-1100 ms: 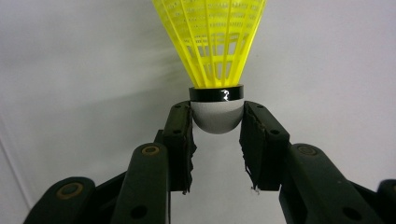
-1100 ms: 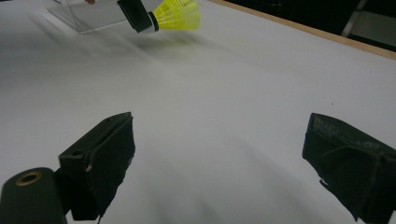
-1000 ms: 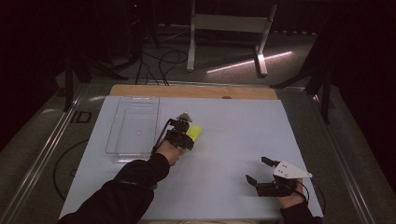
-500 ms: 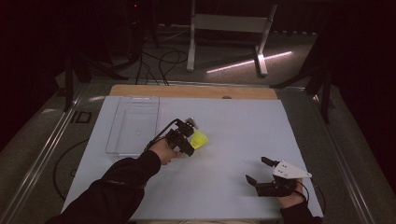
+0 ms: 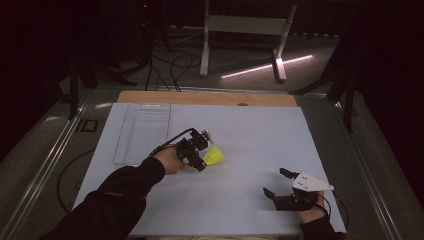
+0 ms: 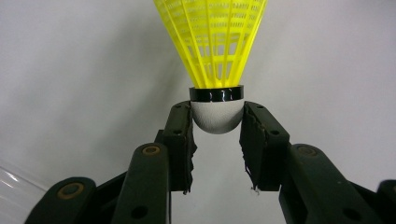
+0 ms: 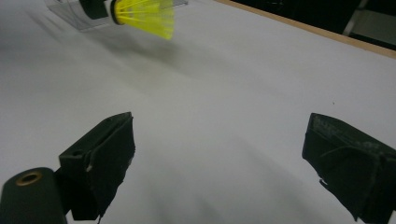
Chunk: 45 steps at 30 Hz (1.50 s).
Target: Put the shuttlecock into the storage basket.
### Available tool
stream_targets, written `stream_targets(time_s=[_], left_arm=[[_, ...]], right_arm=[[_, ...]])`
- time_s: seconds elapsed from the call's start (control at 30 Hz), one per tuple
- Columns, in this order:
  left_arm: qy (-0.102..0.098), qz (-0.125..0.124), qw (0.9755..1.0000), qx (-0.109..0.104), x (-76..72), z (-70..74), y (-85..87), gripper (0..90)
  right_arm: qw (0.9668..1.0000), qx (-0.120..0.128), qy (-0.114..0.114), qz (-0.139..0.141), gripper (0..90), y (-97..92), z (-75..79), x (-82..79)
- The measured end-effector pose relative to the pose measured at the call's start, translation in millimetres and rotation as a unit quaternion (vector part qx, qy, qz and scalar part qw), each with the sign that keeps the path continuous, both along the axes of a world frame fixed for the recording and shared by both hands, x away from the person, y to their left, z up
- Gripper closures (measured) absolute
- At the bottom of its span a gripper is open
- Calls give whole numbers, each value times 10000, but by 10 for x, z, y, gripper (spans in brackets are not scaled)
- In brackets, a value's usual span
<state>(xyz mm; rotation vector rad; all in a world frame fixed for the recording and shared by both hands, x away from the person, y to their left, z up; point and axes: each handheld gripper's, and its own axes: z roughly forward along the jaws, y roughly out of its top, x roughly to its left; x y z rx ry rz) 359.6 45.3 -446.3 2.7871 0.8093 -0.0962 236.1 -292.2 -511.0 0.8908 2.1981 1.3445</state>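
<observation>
At the far left of the white table (image 5: 240, 125), seen from the high view, a clear plastic tray (image 5: 142, 132) lies flat with nothing visible inside it. Just to its right, above the middle of the table, the left gripper (image 5: 204, 159) holds a yellow shuttlecock (image 5: 213, 156), the skirt pointing toward the person's right. The left gripper view supplies what the overhead picture cannot: the two black jaws are clamped on either side of the shuttlecock's white rounded cork (image 6: 217, 116), just below a black band (the pads press the cork, not the skirt), and the yellow mesh skirt (image 6: 212, 42) flares upward away from them, with a curved clear edge of the tray (image 6: 11, 184) at bottom left.

Farther right, near the table's front edge and well apart from the shuttlecock, the right gripper (image 5: 276, 183) rests low with its jaws spread wide and nothing between them. The right gripper view confirms that gap over bare white surface, and shows the shuttlecock (image 7: 144, 14) in the distance at top left, in front of the clear tray (image 7: 65, 11).
</observation>
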Motion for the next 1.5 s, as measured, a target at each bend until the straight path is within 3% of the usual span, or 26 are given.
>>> stream_targets(time_s=[0.03, 0.17, 0.2, 0.37, 0.4, 0.5, 0.6, 0.63, 0.9, 1.07, 1.27, 1.5], left_arm=[[8, -174, 9998, 23, -21, 24, 5, 659], [46, -346, 9994, -10, -39, 57, 8, 659], [58, -546, 9985, -53, -60, 106, 16, 659], [18, -757, 9970, -144, -77, 182, 56, 659], [80, -885, 9958, -231, -77, 210, 100, 659], [74, -870, 9958, -280, -77, 248, 149, 659], [-85, -987, 9948, -226, -106, 314, 201, 658], [-74, -933, 9952, -292, -106, 369, 232, 658], [-105, -974, 9949, -232, -143, 600, 367, 659], [-210, -831, 9961, -220, -146, 756, 479, 659], [-400, -817, 9955, -262, -139, 932, 623, 659], [-531, -539, 9966, -327, -121, 1108, 823, 659]], right_arm=[[10000, -11, -3, -8, 95, 1, -1, 2], [10000, -18, 2, 1, 95, 3, -2, 3], [10000, -6, 14, 0, 95, 3, -3, 3], [10000, -3, -3, 9, 95, 4, 3, -1], [10000, -7, 4, 21, 95, 4, 1, 0], [10000, -6, 16, 20, 95, 6, -2, 2], [10000, -2, 25, 13, 95, 7, -2, 3], [10000, -3, 22, 21, 95, 7, -2, 4], [10000, -10, 54, 22, 95, 12, -4, 4], [10000, 4, 55, 26, 96, 14, -2, 2], [10000, 2, 51, 26, 96, 15, -2, 5], [10000, 12, 58, 27, 96, 13, -2, 5]])
